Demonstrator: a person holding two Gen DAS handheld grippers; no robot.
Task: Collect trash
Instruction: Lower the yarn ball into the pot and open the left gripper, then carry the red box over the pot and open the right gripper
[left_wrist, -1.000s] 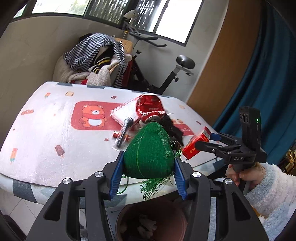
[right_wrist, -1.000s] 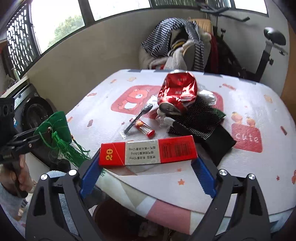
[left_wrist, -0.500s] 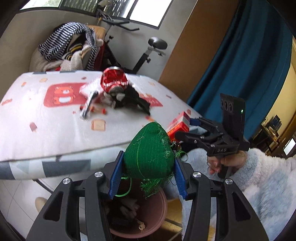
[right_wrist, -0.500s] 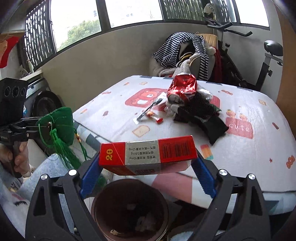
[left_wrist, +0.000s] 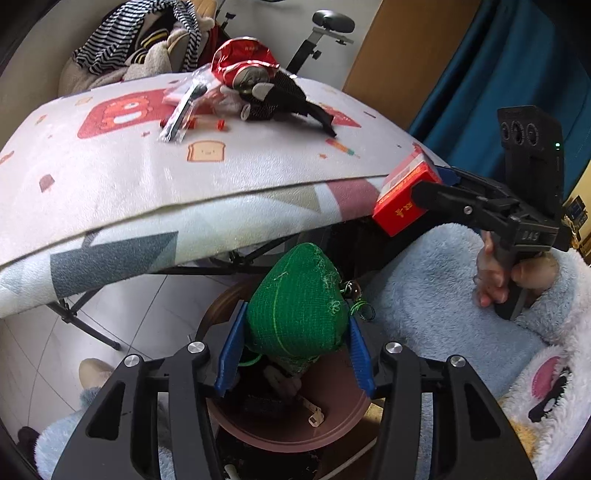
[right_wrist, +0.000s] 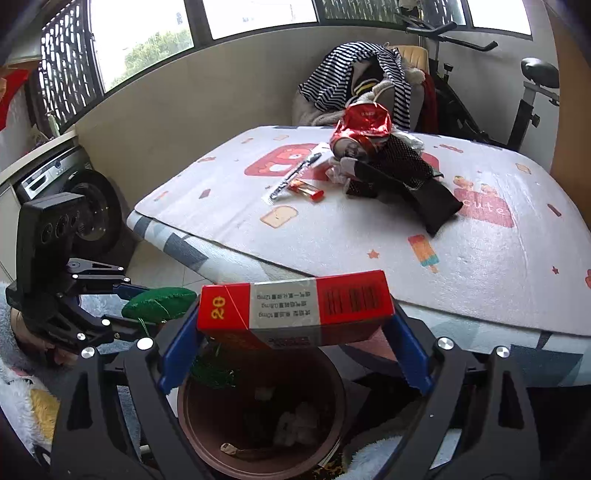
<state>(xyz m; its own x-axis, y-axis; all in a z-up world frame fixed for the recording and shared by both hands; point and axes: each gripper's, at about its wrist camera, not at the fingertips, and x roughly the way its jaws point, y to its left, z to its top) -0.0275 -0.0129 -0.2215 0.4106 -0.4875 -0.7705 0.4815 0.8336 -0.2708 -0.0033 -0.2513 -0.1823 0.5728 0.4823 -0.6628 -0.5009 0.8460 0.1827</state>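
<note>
My left gripper is shut on a green mesh bundle with loose green threads, held just above the brown bin. My right gripper is shut on a red and white carton, gripped by its two ends over the same bin. In the left wrist view the right gripper and the carton hang off the table's edge. From the right wrist camera, the left gripper and the bundle sit at lower left. The bin holds several scraps.
On the blanket-covered table lie a crumpled red foil bag, black mesh fabric, a wrapped pen and a small red-capped tube. Behind stand a chair heaped with clothes and an exercise bike. A washing machine is at left.
Both grippers have come off the table and sunk over the bin. The left one now tilts more steeply down, with the green bundle just above the bin's mouth. Both still hold their loads.
</note>
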